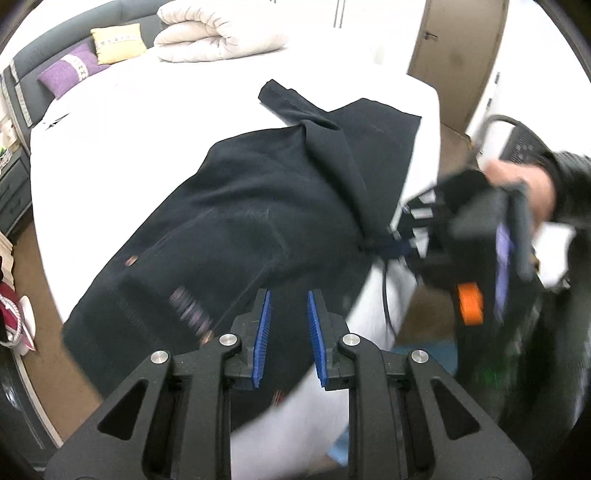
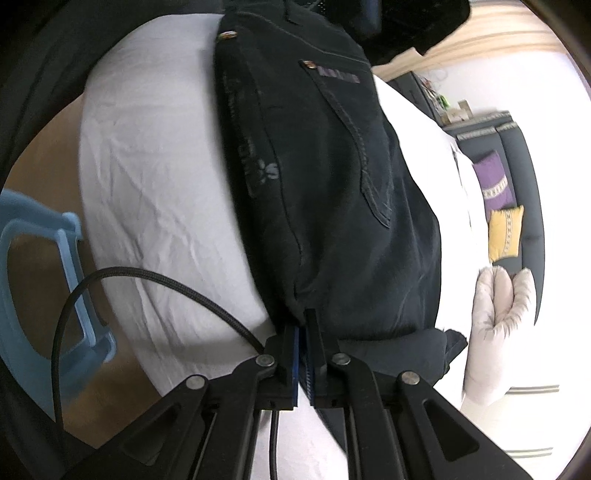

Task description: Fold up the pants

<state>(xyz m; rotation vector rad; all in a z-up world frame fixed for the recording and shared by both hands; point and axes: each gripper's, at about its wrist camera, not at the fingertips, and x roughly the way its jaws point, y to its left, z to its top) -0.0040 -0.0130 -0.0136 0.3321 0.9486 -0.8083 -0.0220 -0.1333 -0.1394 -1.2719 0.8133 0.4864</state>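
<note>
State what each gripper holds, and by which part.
The right gripper is shut on the black pants, pinching a bunched edge of the fabric. The left gripper is open above them, holding nothing.

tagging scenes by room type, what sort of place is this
Most likely a home bedroom. The pants lie on a bed with a white sheet, throw pillows lean against its dark padded headboard, and a folded duvet sits at the far end.

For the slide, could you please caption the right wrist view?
Right gripper shut on black pants spread over the white bed.
</note>
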